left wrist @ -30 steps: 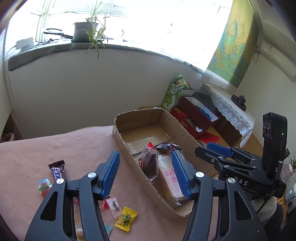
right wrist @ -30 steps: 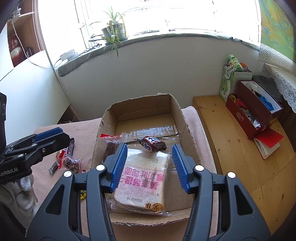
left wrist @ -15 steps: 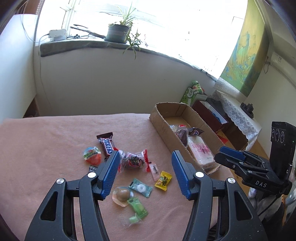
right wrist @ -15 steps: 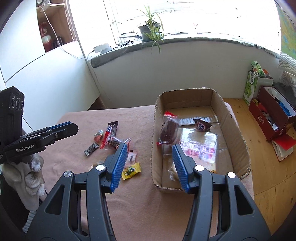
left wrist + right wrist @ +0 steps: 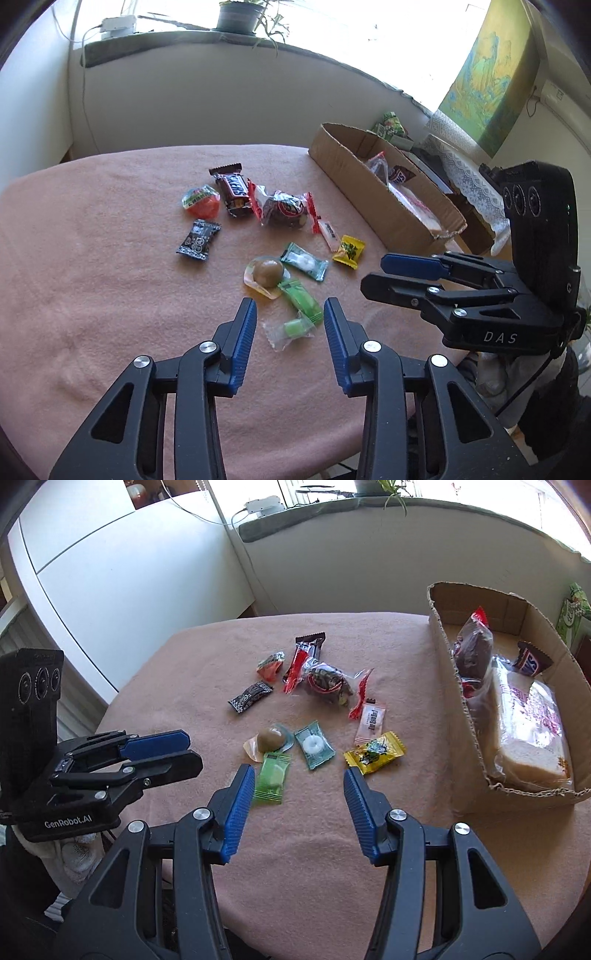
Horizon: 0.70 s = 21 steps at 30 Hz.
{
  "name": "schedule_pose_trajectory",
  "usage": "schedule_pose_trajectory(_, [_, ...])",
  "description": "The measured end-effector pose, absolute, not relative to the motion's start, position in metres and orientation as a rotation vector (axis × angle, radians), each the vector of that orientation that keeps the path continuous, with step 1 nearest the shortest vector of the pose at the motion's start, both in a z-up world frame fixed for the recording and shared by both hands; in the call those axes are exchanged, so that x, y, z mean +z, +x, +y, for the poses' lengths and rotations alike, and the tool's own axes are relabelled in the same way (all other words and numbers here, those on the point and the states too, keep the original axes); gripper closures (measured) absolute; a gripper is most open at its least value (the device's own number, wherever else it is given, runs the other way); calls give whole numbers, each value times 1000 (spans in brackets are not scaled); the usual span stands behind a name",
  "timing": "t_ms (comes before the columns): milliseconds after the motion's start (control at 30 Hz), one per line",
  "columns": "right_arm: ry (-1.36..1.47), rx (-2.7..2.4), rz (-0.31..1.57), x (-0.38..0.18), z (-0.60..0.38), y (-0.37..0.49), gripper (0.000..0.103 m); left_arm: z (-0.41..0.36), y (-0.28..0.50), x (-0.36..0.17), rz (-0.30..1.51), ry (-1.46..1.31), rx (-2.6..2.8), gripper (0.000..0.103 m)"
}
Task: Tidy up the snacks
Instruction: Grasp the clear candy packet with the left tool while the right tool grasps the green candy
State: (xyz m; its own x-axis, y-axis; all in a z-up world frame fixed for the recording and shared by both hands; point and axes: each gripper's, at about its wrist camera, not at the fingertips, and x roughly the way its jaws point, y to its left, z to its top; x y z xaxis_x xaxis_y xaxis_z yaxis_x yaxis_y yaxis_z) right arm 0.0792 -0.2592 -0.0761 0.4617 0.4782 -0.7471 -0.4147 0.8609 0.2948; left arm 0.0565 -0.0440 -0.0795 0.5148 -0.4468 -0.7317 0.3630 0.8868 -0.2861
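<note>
Several loose wrapped snacks lie on the pink tablecloth [image 5: 92,258], among them a Snickers bar [image 5: 231,190], a green packet [image 5: 301,297] and a yellow candy [image 5: 373,753]. My left gripper [image 5: 289,314] hovers low over a small clear-wrapped green candy [image 5: 291,328]. Its jaws are closing with the candy between them, and the pads are still clear of it. My right gripper [image 5: 298,775] stands open just in front of the pile with nothing between its fingers. The cardboard box [image 5: 454,686] at the right holds bagged bread [image 5: 524,727], a brown cake [image 5: 474,650] and a small Snickers [image 5: 532,661].
The two grippers are close side by side; in the left wrist view the right gripper [image 5: 375,273] shows at the right. The table's near edge runs just below them. A white cabinet [image 5: 110,590] stands at the left, a windowsill with a potted plant [image 5: 236,14] behind.
Both grippers swung left from over the box to the loose snacks and came lower. The left jaws now stand narrower. The right jaws kept their width.
</note>
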Motion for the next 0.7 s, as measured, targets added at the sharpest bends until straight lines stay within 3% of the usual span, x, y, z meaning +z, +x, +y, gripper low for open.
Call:
schedule_pose_trajectory(133, [76,598,1000,-88,-247,84,58,-54,55,-87,922,6,-515,68])
schedule_pose_trajectory(233, [103,618,1048,-98,-242,93,59,-62,56,-90,923,79,-540,74])
schedule_pose_trajectory(700, [64,625,1144,-116,-220,119,62,-77,63,-115,941,249,-596,74])
